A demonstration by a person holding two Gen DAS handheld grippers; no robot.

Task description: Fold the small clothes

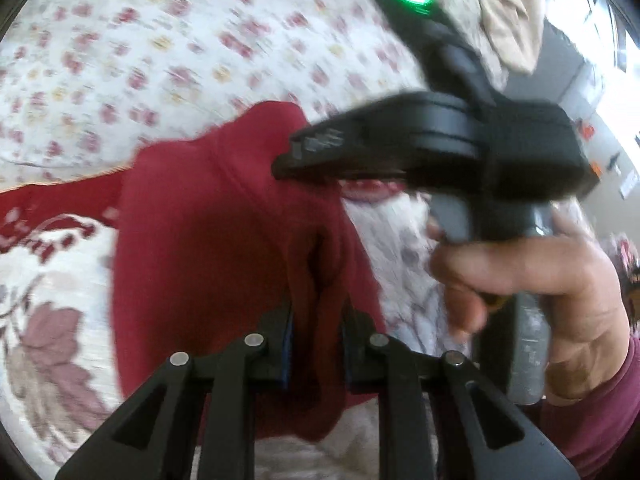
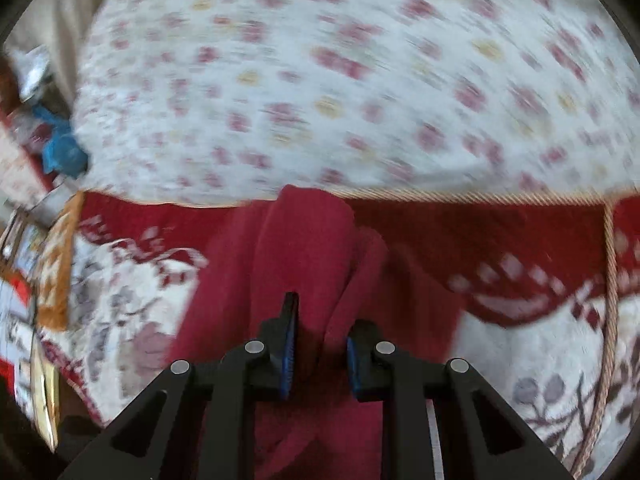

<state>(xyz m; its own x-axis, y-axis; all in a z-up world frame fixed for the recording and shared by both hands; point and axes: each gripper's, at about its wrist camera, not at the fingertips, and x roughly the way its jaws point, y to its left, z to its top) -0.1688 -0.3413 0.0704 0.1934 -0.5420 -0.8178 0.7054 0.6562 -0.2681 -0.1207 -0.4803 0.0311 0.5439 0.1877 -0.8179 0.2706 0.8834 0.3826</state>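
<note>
A dark red garment (image 1: 208, 240) hangs bunched above a floral bedcover (image 1: 140, 40). My left gripper (image 1: 318, 344) is shut on a fold of the garment between its blue pads. The right gripper (image 1: 288, 164) shows in the left wrist view at upper right, held by a hand, its fingers pinching the garment's upper edge. In the right wrist view the right gripper (image 2: 318, 356) is closed on a thick bunch of the red garment (image 2: 288, 248), which fills the gap between its pads. Both views are motion-blurred.
The white floral bedcover (image 2: 320, 80) has a red patterned border with cord trim (image 2: 500, 236). Beige cloth (image 1: 508, 12) lies at the far right. Blue items and clutter (image 2: 60, 152) sit off the bed's left edge.
</note>
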